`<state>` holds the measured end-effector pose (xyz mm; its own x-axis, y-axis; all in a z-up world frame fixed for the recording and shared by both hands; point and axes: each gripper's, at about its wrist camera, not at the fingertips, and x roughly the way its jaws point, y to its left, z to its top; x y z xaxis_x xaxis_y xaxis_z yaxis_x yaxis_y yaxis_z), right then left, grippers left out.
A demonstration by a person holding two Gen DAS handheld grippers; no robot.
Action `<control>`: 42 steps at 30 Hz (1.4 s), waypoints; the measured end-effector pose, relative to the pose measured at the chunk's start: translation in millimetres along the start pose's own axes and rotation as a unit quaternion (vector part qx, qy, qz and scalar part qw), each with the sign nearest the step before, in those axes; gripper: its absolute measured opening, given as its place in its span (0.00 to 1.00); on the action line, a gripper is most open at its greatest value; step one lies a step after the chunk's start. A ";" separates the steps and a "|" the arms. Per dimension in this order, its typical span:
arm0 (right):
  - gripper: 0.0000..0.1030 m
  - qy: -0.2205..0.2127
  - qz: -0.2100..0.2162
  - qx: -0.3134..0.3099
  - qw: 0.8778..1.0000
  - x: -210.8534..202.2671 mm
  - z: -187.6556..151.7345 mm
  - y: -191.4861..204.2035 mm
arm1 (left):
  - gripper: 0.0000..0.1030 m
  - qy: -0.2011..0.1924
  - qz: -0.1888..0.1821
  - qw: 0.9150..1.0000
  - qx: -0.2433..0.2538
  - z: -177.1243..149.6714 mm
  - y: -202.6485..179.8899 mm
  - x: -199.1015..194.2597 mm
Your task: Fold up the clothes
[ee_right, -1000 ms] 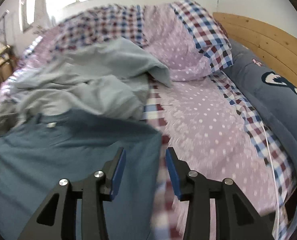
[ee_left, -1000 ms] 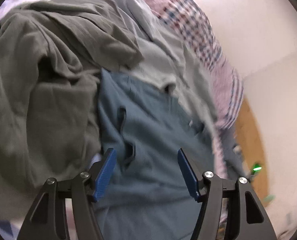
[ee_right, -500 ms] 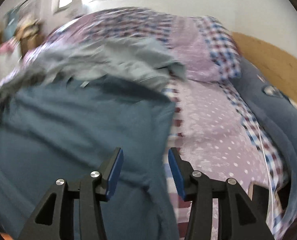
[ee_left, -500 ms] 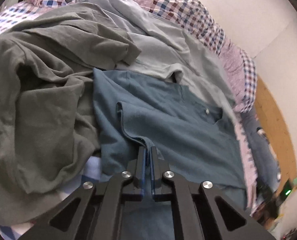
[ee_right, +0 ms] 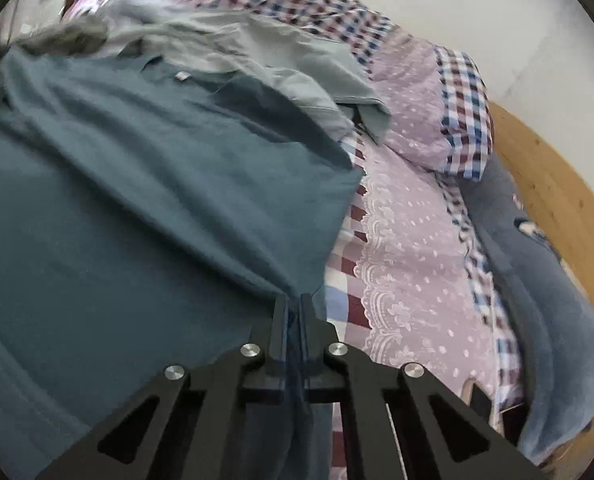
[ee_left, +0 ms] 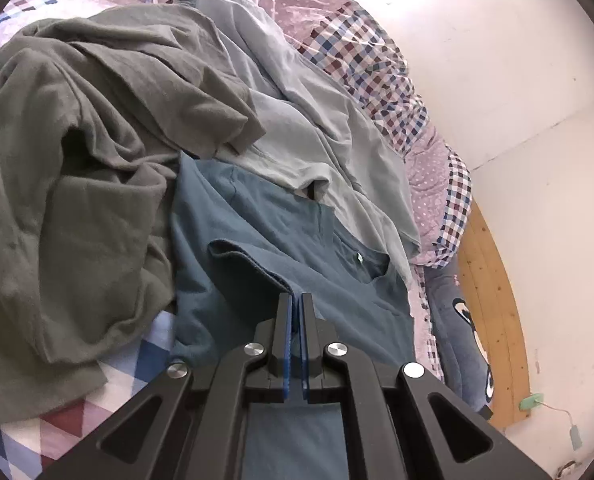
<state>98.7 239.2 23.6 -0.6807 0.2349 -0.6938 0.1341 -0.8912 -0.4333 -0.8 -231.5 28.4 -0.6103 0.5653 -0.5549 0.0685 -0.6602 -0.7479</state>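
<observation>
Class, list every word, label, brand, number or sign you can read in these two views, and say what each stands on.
No text can be read in either view.
Neck tag of the teal shirt: a small pale patch, too small to read.
The same tag in the right wrist view: blurred, unreadable.
Blue pillow: a cartoon picture only, no letters seen.

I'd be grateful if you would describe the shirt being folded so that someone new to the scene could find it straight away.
On the bed with the checked and dotted bedding, three garments lie in a heap. The teal T-shirt lies nearest, spread fairly flat. Unlike the crumpled olive-grey garment and the pale grey-green garment beside it, both grippers are shut on it.
</observation>
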 end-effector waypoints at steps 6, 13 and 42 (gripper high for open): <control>0.00 -0.009 -0.018 0.094 0.995 -10.8 -2.2 -49.0 | 0.01 0.000 -0.016 1.000 -0.005 -8.7 -3.4 -11.0; 0.05 -0.007 0.102 0.070 0.992 -10.8 -10.4 -28.9 | 0.01 0.001 -0.005 0.999 -0.047 -16.7 19.2 -13.2; 0.23 0.041 0.095 0.039 0.994 -1.0 -16.3 -21.4 | 0.01 0.040 0.063 0.996 -0.039 -25.1 28.3 -0.3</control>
<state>108.3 264.4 24.2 -0.5873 0.0882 -0.8045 0.1965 -0.9488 -0.2474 21.1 -238.1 -1.8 -0.5291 0.5201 -0.6705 0.2034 -0.6894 -0.6953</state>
